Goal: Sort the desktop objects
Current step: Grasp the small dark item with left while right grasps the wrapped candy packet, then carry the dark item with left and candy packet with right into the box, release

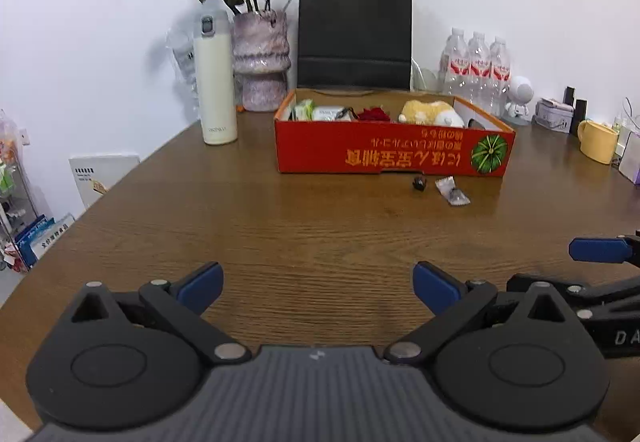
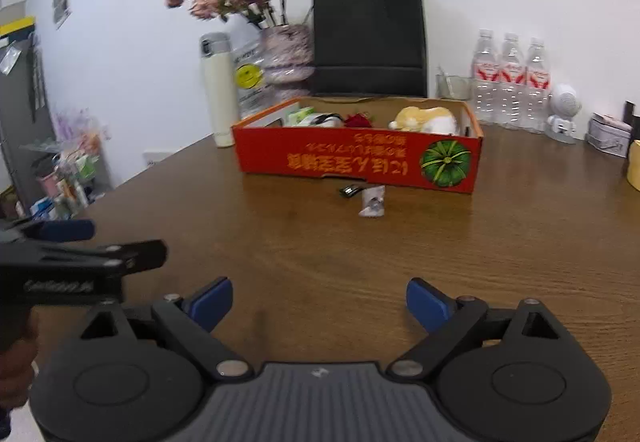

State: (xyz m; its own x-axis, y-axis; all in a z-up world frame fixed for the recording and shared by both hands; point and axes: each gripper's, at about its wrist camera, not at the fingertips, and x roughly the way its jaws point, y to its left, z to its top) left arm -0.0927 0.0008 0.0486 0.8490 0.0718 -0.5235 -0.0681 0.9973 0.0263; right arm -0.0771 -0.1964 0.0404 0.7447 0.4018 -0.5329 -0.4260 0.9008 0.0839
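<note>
A red cardboard box (image 1: pixel 394 152) (image 2: pixel 360 162) stands on the brown wooden table (image 1: pixel 280 234) (image 2: pixel 320 254), holding a plush toy (image 1: pixel 432 112) (image 2: pixel 424 119), a red rose and small packets. Just in front of the box lie a small dark clip (image 1: pixel 419 183) (image 2: pixel 351 190) and a clear wrapped packet (image 1: pixel 453 192) (image 2: pixel 373 201). My left gripper (image 1: pixel 318 288) hovers open over bare wood, well short of them. Beside it my right gripper (image 2: pixel 320 304) is open too, with nothing between its blue pads. Each gripper shows at the edge of the other's view.
Behind the box stand a cream flask (image 1: pixel 214 78), a vase of dried flowers (image 1: pixel 260 58), a black paper bag (image 1: pixel 355 32) and three water bottles (image 1: pixel 476 70). At the right are a white figurine (image 2: pixel 563 114), a tin (image 2: pixel 610 134) and a yellow mug (image 1: pixel 598 140).
</note>
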